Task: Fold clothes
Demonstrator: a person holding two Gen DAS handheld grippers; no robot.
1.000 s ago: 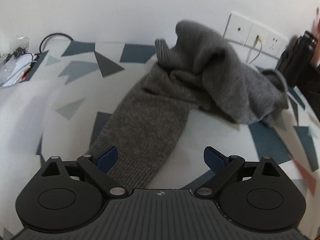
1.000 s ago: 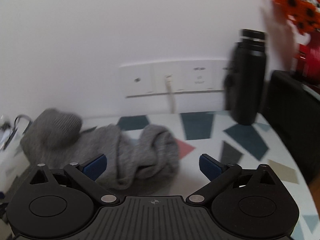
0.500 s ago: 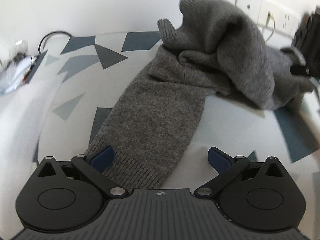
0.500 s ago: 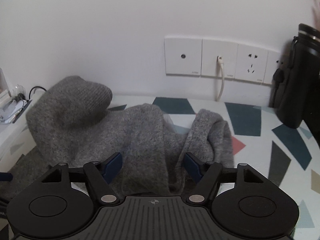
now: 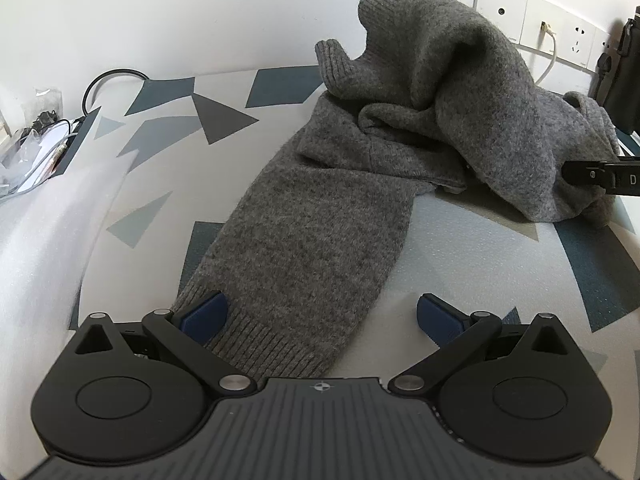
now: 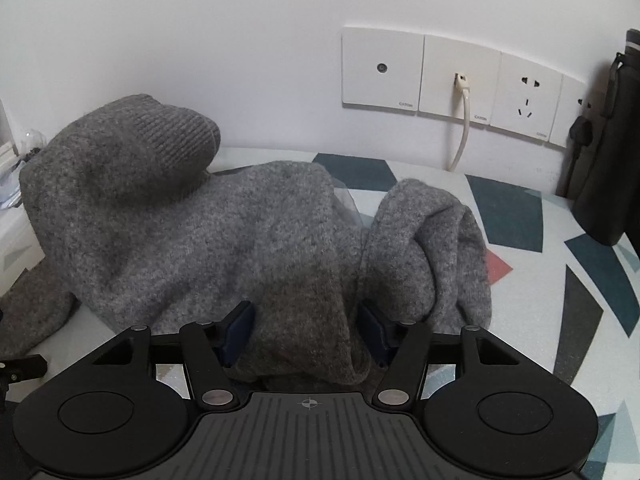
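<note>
Left wrist view, from the left edge of the frame: clear plastic bags and wires in the upper left, beside a looped black cable against the white wall. Surface, white with grey and teal angular patches, fills the middle ground. Grey knit sweater: one sleeve runs from frame centre down to the lower centre, ribbed cuff nearest the camera; the body is bunched in a heap at upper right. Left tool, bottom of frame: blue pads spread wide, the left pad lying on the cuff edge, the right pad on bare surface well clear of the cloth; nothing gripped. At the right edge a black finger of the other tool meets the heaped sweater. White wall sockets with one plugged white cord in the upper right; a dark bottle at the far right edge. Right wrist view, from the left: the sweater fills the left and centre of the frame, its ribbed end humped at upper left, a rolled fold to the right of centre. Right tool, bottom centre: pads partly closed with a thick fold of knit between them and touching both; whether it is fully pinched cannot be told. Socket row in the upper right, bottle at the right edge.
</note>
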